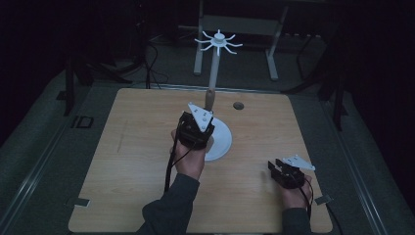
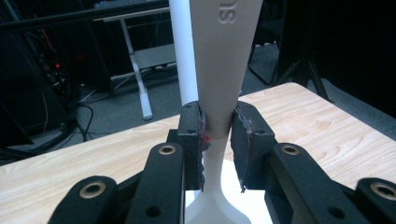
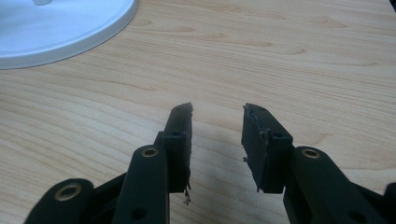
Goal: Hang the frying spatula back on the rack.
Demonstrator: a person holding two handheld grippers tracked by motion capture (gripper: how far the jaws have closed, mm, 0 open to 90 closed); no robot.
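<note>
The left tool [image 2: 218, 135] is clamped on the beige tapered utensil handle [image 2: 219, 70] beside the white rack pole [image 2: 184, 51] mid-tabletop, hanging apparently still to do, while the right tool [image 3: 217, 140] idles half-open and empty near the right edge

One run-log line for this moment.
left gripper: shut on beige utensil handle | right gripper: open above table | white rack base: on table
</note>
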